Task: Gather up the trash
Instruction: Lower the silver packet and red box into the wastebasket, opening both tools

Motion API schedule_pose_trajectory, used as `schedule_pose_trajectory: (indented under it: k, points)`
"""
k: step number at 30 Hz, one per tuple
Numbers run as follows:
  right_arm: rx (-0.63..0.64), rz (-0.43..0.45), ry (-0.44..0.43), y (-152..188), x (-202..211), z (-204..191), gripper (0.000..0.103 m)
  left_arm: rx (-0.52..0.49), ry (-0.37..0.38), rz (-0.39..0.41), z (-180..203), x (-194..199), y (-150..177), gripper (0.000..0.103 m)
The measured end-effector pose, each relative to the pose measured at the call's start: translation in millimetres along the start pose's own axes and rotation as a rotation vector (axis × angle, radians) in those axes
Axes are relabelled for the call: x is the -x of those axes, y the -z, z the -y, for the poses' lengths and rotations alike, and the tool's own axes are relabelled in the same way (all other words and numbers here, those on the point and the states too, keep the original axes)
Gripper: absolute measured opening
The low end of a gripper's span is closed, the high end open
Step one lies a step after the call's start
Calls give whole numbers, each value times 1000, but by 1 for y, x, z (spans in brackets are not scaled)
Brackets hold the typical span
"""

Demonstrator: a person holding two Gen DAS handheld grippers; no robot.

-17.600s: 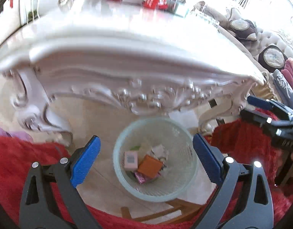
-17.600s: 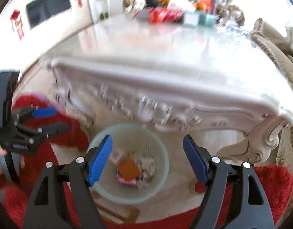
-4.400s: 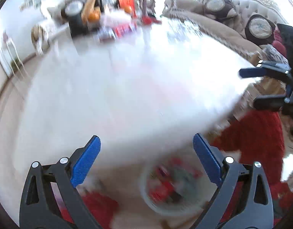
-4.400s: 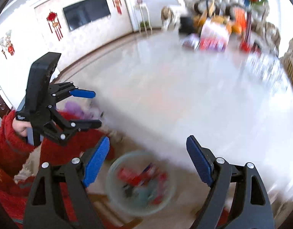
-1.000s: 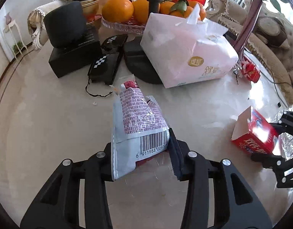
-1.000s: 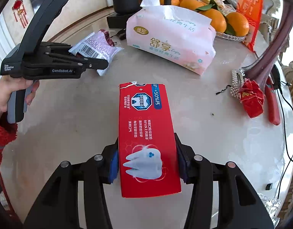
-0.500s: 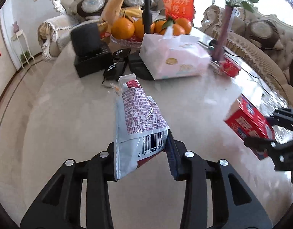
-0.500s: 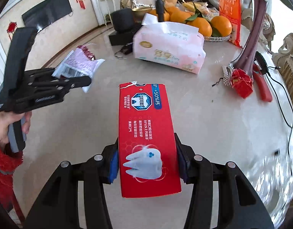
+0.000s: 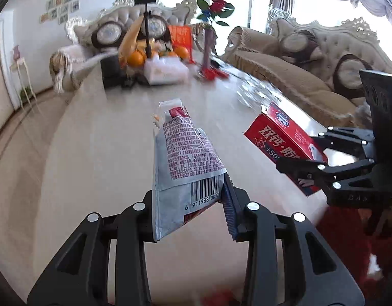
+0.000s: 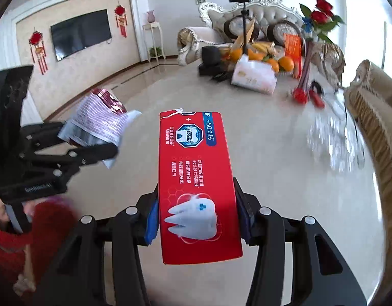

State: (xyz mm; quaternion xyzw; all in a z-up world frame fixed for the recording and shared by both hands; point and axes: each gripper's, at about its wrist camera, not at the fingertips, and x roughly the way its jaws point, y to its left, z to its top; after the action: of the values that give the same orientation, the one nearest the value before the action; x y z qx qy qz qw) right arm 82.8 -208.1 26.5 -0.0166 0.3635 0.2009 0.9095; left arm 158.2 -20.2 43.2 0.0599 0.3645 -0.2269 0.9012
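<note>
My left gripper (image 9: 189, 211) is shut on a grey and purple snack wrapper (image 9: 183, 158), which sticks up and forward from the pads above the pale marble table (image 9: 94, 153). My right gripper (image 10: 198, 216) is shut on a red toothpaste box (image 10: 196, 176) with a white tooth printed on it. In the left wrist view the red box (image 9: 280, 140) and the right gripper (image 9: 308, 168) hang at the right. In the right wrist view the wrapper (image 10: 99, 125) and the left gripper (image 10: 94, 150) show at the left. The trash bin is out of view.
At the table's far end stand a tissue pack (image 10: 254, 76), oranges (image 10: 272, 61), a black box (image 10: 211, 61), a vase of red roses (image 9: 208, 38) and red pliers (image 10: 316, 97). Crumpled clear plastic (image 10: 333, 137) lies at the right. Beige sofas (image 9: 298, 81) flank the table. A red sleeve (image 10: 14, 239) sits lower left.
Both grippers have drawn back from the far end of the table and risen a little, each keeping its item. The fruit and tissue pack now look much farther away.
</note>
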Motion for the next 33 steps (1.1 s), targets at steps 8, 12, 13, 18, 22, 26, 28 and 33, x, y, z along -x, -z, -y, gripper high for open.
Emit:
schedule_pose_trajectory:
  k: [8,12,13,18,22,26,28,33]
  points:
    - [-111,-268,-26,130,-12,-35,47,149,54,-242,42,14,155,37]
    - [-144,-414,-5,170,-59,-33,47,149,67,-369,56,-20,203,37]
    - [-162,-439,2,177,-71,-30,47,139,58,-397,58,-34,210,37]
    - [-182,-516,54,186,-115,-22,49,160,25,-486,58,-86,234,43]
    - [-148,-545,152,195,-119,-29,67,169,-72,-490,52,-93,233,84]
    - [-186,-542,155,205,-106,-28,84,193,-124,-428,45,-78,225,93]
    - [-178,-521,179,201,-99,-29,85,191,-140,-412,46,-73,220,93]
    - [-199,-479,218,189,-84,-27,91,179,-159,-371,47,-63,206,93]
